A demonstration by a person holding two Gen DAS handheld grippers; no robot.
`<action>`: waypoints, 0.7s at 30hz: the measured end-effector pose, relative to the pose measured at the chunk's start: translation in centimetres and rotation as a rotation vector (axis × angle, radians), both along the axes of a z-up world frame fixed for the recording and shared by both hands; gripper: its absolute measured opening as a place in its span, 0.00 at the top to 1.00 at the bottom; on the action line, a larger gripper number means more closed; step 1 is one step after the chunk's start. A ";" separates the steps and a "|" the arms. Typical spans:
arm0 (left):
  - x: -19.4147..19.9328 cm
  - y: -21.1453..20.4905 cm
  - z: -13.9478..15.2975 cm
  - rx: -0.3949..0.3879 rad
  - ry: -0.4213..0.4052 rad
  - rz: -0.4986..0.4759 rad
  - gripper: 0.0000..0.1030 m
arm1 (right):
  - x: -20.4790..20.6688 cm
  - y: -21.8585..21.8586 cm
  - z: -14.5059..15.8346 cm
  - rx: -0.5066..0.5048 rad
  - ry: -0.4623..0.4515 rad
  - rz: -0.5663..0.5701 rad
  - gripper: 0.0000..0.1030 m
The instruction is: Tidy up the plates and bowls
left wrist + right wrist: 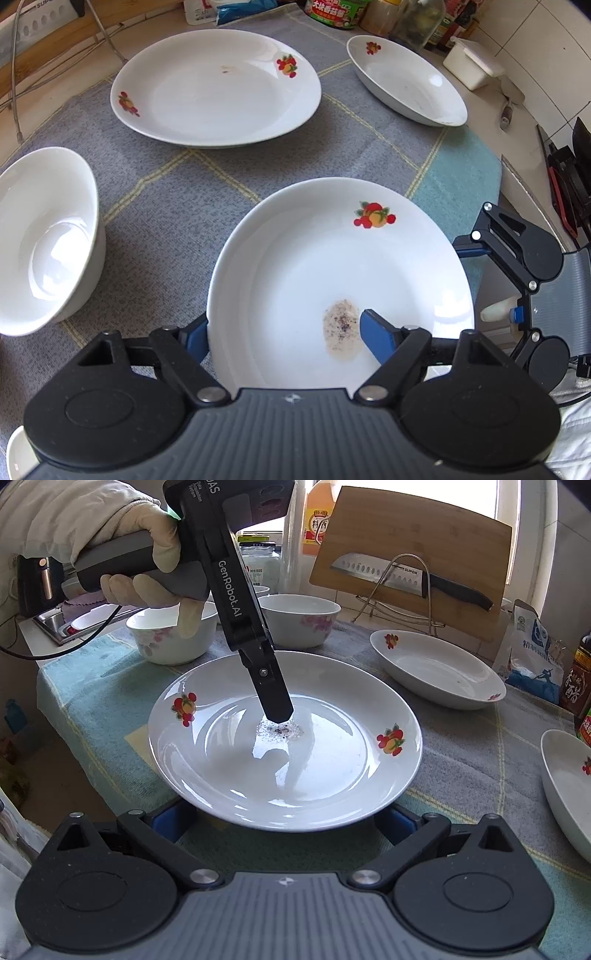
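Note:
A white plate with fruit prints and a dirty smear (332, 266) sits on the grey cloth, also in the right wrist view (295, 760). My left gripper (284, 332) straddles its near rim, one blue finger outside the rim and one (376, 332) inside over the smear; its jaws stand apart. In the right wrist view that gripper's finger (277, 701) touches the plate's middle. My right gripper (284, 823) is open, its fingers low beside the plate's near edge. It shows at the right in the left wrist view (517, 280).
A second fruit plate (218, 88) and an oval dish (406, 81) lie farther back. A white bowl (44, 240) stands left. Two flowered bowls (173, 631) (299, 620), another dish (565, 786), a knife rack with cutting board (410, 557) and bottles (576, 679) ring the cloth.

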State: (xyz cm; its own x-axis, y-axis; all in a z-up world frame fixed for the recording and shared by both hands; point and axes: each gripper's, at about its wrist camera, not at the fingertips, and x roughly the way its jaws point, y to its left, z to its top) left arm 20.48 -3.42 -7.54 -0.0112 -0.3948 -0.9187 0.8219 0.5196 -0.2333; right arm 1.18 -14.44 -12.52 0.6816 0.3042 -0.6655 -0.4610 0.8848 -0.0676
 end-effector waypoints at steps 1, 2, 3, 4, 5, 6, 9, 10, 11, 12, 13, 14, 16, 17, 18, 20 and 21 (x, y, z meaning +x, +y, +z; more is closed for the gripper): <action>0.0 0.0 0.0 0.000 0.001 -0.001 0.22 | 0.0 0.0 0.0 -0.002 0.001 -0.002 0.00; 0.0 0.0 0.0 -0.001 0.001 -0.004 0.22 | 0.0 0.0 0.1 -0.002 0.003 -0.003 0.00; 0.0 0.1 0.0 -0.002 0.001 -0.006 0.22 | 0.1 0.0 0.0 -0.002 0.003 -0.003 0.00; 0.1 0.1 0.0 -0.003 0.000 -0.008 0.22 | 0.1 0.0 0.1 -0.002 0.004 -0.005 0.00; 0.1 0.1 0.0 -0.003 -0.001 -0.008 0.22 | 0.2 0.0 0.1 -0.002 0.006 -0.006 0.00; 0.1 0.2 0.0 -0.004 0.000 -0.006 0.22 | 0.2 0.0 0.1 -0.005 0.008 -0.005 0.00; 0.1 0.2 0.0 -0.004 0.004 0.001 0.22 | 0.3 0.1 0.2 -0.009 0.016 -0.005 0.00; 0.1 0.1 0.0 -0.002 0.003 0.001 0.22 | 0.4 0.1 0.2 -0.012 0.020 -0.005 0.00; 0.1 0.1 0.0 0.000 0.003 -0.001 0.21 | 0.5 0.1 0.3 -0.014 0.025 -0.007 0.00; 0.1 0.1 0.0 0.002 0.003 -0.003 0.22 | 0.5 0.2 0.3 -0.016 0.030 -0.008 0.00; 0.1 0.0 0.0 0.003 0.003 -0.002 0.21 | 0.6 0.2 0.4 -0.019 0.034 -0.008 0.00; 0.1 0.0 0.0 0.004 0.002 -0.004 0.21 | 0.6 0.2 0.4 -0.020 0.037 -0.009 0.00; 0.0 -0.1 0.0 0.007 0.000 -0.004 0.21 | 0.6 0.3 0.5 -0.022 0.042 -0.009 0.00; 0.0 -0.1 0.0 0.008 0.002 -0.002 0.21 | 0.6 0.3 0.5 -0.025 0.044 -0.008 0.00; 0.0 0.0 0.0 0.007 0.004 -0.002 0.21 | 0.6 0.3 0.6 -0.026 0.045 -0.006 0.00; 0.0 0.1 -0.1 0.003 0.007 0.002 0.21 | 0.7 0.2 0.7 -0.021 0.046 -0.001 0.00; 0.1 0.1 -0.1 0.003 0.010 0.007 0.21 | 0.7 0.2 0.8 -0.019 0.045 0.002 0.00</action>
